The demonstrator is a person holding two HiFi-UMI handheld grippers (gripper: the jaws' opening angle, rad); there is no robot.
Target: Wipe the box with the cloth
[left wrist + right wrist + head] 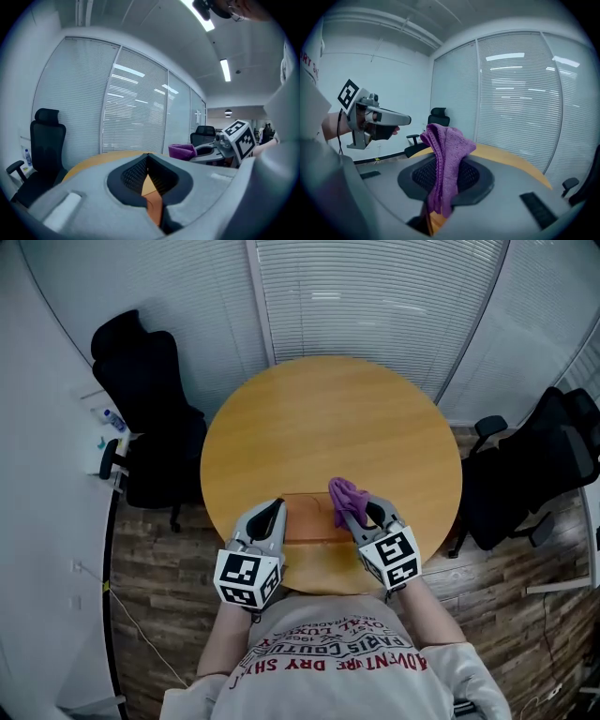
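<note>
A flat brown box (309,519) lies on the round wooden table (328,418) near its front edge, between my two grippers. My right gripper (351,514) is shut on a purple cloth (343,493) at the box's right end. In the right gripper view the cloth (446,154) stands up from between the jaws and hangs down over them. My left gripper (277,506) is over the box's left end. Its jaws meet at the tips (148,156) with nothing between them, and a strip of brown surface shows through the gap below.
Black office chairs stand to the left (145,413) and right (539,465) of the table. Blinds on glass walls close the back. A white shelf with a bottle (112,420) is at the far left. The floor is dark wood.
</note>
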